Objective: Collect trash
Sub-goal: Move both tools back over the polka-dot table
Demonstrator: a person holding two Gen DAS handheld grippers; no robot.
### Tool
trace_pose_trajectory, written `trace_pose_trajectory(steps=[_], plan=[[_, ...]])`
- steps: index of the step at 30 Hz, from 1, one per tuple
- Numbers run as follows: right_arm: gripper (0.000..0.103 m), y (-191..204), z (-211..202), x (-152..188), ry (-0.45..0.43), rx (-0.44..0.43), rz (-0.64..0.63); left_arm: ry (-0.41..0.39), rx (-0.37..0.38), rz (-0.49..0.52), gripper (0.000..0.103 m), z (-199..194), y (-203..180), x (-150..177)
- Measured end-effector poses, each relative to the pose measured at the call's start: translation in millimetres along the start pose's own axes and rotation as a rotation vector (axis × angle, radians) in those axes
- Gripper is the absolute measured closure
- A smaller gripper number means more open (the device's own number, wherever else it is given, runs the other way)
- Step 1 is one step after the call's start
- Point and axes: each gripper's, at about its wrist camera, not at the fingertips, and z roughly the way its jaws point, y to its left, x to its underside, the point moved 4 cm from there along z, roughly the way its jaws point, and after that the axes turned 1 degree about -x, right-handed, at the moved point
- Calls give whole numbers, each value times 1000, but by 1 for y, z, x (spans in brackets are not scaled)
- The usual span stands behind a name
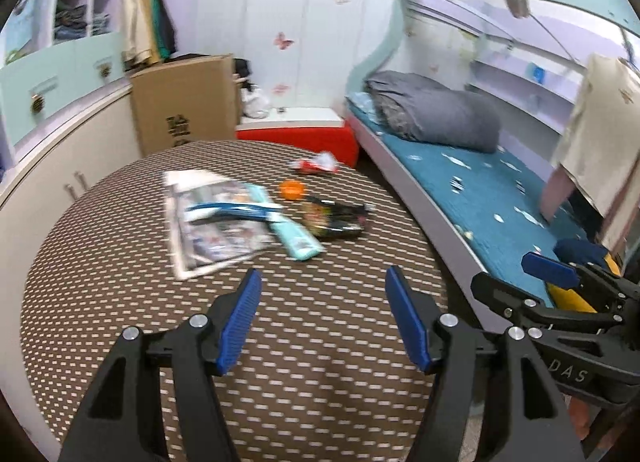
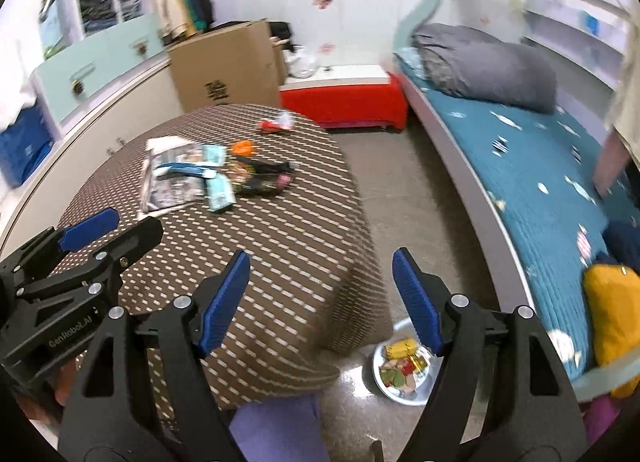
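Right wrist alone shows a floor bin (image 2: 404,372) holding wrappers.

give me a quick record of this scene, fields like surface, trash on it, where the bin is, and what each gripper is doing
surface: round table with brown patterned cloth
trash on table: magazine, mint wrapper, dark snack packet, orange item, red-white wrapper
bin: metal bowl on the floor, wrappers inside
left gripper: open, empty
right gripper: open, empty
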Motion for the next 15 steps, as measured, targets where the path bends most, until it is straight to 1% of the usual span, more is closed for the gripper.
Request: trace_pose_trajectory(steps=[8,12,15], plan=[[30,59,41,-32,33,-78,-111,5,-94,-102,39,5,76,-8],[30,86,68,-47,60,-118,-170,17,-126,-148,38,11,111,-11],[30,102,86,-57,68,-130,-210,21,-140,-175,38,15,132,-11]])
